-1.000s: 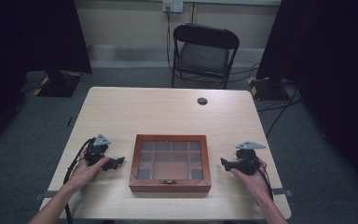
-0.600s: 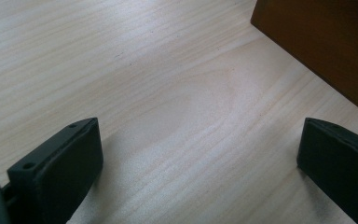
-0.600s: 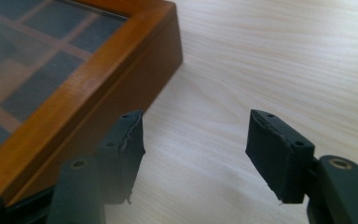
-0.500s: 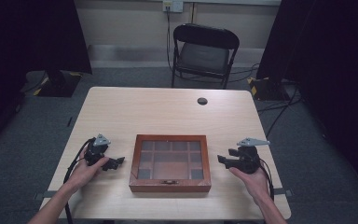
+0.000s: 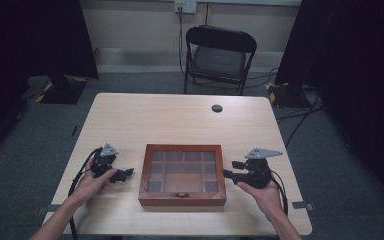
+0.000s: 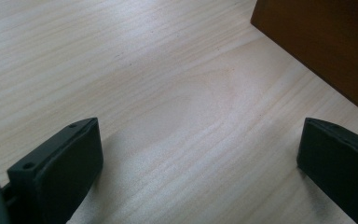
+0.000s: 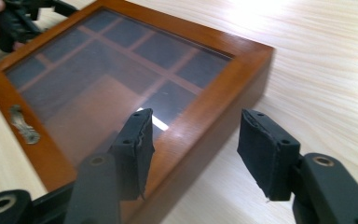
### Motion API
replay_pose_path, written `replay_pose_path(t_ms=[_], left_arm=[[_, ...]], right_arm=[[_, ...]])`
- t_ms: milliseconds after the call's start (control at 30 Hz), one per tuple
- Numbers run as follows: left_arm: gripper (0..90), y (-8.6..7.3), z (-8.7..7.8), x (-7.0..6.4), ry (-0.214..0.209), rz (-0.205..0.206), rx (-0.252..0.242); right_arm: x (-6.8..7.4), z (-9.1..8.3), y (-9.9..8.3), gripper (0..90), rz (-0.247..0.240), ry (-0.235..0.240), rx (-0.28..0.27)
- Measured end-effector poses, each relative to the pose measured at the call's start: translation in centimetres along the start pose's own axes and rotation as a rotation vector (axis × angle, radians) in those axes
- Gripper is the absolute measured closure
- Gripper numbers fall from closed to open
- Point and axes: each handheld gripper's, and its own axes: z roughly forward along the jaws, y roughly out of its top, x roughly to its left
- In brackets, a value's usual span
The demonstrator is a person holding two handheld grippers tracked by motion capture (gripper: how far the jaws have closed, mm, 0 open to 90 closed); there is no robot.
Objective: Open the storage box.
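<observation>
Both hands rest low on the surface [image 5: 180, 120], flanking the wooden box [image 5: 182, 174]; left gripper [image 5: 125, 173] and right gripper [image 5: 228, 170] jaws spread apart, empty.

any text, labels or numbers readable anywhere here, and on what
None can be read.
Wooden box: no lettering on its frame or glass lid; the metal clasp bears ornament, no words.
Left hand-held gripper and right hand-held gripper: plain black jaws, no markings.
Table: bare wood grain; the small dark round thing is too small to tell.
Wall socket: too small to read.
</observation>
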Motion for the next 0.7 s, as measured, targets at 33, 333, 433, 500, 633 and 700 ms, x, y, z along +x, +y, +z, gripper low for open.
replay_pose_path(t_ms=[33,333,433,500,633,700], left_arm=[[0.0,0.0,0.0,0.0,0.000,-0.001,0.000],[0.0,0.0,0.0,0.0,0.000,0.000,0.000],[0.0,0.0,0.0,0.0,0.000,0.000,0.000],[0.0,0.0,0.0,0.0,0.000,0.000,0.000],[0.0,0.0,0.0,0.0,0.000,0.000,0.000],[0.0,0.0,0.0,0.0,0.000,0.000,0.000]], right_arm=[[0.4,0.1,0.2,45.7,-0.011,0.025,-0.003],[2.7,0.9,1.1,50.5,-0.060,0.115,0.017],[3.2,1.1,1.2,50.8,-0.071,0.136,0.024],[3.8,1.5,1.5,52.6,-0.074,0.173,0.031],[4.7,1.9,2.1,56.3,-0.082,0.225,0.030],[5.1,2.1,2.4,56.7,-0.086,0.247,0.031]])
